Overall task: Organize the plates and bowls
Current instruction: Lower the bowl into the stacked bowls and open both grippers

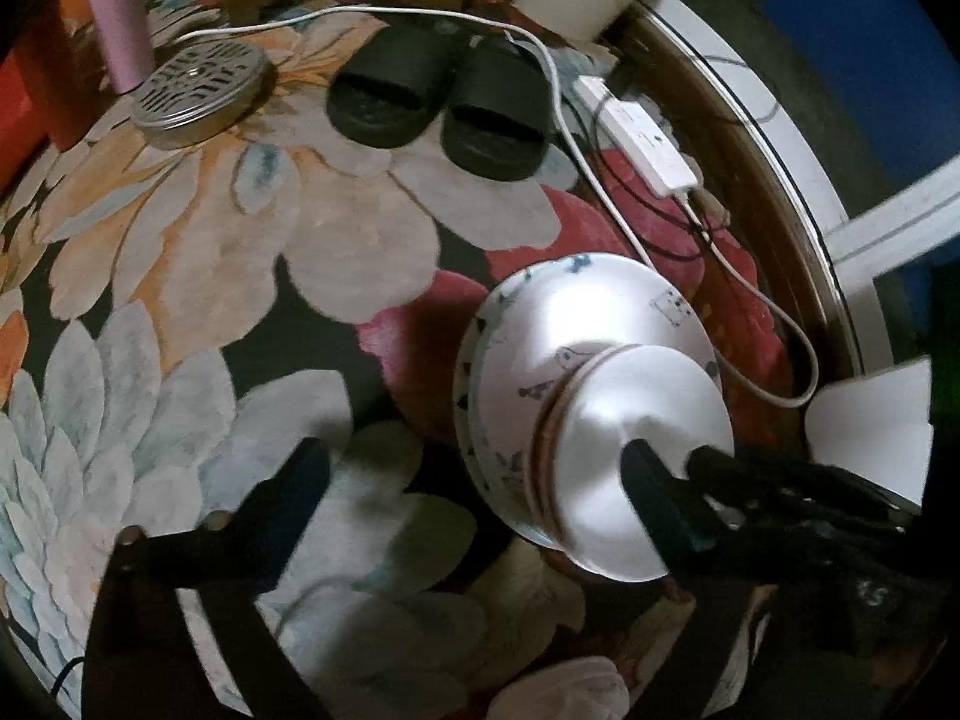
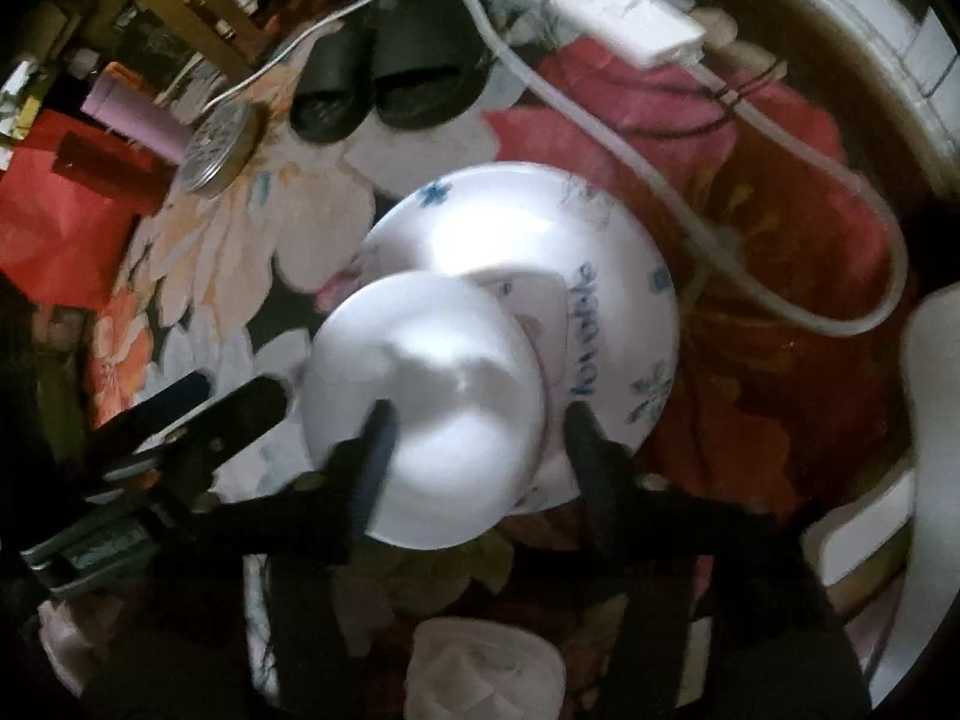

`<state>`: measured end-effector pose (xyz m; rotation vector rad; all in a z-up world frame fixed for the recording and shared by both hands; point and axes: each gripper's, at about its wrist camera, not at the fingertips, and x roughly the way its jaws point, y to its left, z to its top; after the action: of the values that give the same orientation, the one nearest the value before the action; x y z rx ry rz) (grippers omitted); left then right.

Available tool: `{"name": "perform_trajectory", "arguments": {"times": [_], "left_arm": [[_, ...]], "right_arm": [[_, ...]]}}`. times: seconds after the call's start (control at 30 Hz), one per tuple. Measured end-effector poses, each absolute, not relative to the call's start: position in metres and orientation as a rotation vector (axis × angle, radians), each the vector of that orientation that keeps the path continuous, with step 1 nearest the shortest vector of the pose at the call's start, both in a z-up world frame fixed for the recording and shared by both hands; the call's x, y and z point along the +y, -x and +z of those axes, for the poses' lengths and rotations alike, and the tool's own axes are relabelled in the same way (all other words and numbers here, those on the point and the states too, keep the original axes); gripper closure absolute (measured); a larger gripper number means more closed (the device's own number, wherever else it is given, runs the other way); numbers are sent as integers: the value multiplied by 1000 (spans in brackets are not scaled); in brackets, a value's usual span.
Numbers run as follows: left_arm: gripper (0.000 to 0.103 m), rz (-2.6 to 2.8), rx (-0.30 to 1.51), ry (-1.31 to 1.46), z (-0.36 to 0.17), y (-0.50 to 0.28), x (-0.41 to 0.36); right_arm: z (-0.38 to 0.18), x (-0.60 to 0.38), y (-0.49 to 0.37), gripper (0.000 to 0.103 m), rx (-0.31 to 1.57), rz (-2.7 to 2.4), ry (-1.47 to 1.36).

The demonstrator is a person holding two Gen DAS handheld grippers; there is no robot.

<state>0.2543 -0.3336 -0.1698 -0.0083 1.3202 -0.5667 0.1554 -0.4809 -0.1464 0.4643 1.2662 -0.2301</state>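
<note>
A small plain white bowl (image 2: pixel 432 408) sits on a larger white plate with blue flower prints and lettering (image 2: pixel 600 252), on a flowered carpet. My right gripper (image 2: pixel 474 426) straddles the small bowl: one finger lies across its inside, the other by its right rim; the jaws look partly open around it. In the left wrist view the same bowl (image 1: pixel 648 414) sits on the printed plate (image 1: pixel 570 312). My left gripper (image 1: pixel 474 468) is open, its right finger resting on the bowl's inside, its left finger over bare carpet.
Black slippers (image 1: pixel 438 102), a round metal grate (image 1: pixel 198 90), a pink cylinder (image 1: pixel 117 18), and a white power strip (image 1: pixel 642 138) with cables lie on the carpet. A red box (image 2: pixel 66 222) is at left. A white block (image 1: pixel 870 426) sits at right.
</note>
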Motion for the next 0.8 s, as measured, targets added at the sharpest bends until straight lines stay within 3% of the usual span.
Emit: {"name": "perform_trajectory", "arguments": {"times": [0.17, 0.8], "left_arm": [[1, -519, 1308, -19, -169, -260, -320], [1, -484, 1280, -38, -164, -256, -299]], "right_arm": [[-139, -483, -155, 6, 1211, -244, -478], [-142, -465, -158, 5, 1202, -256, -484]]}}
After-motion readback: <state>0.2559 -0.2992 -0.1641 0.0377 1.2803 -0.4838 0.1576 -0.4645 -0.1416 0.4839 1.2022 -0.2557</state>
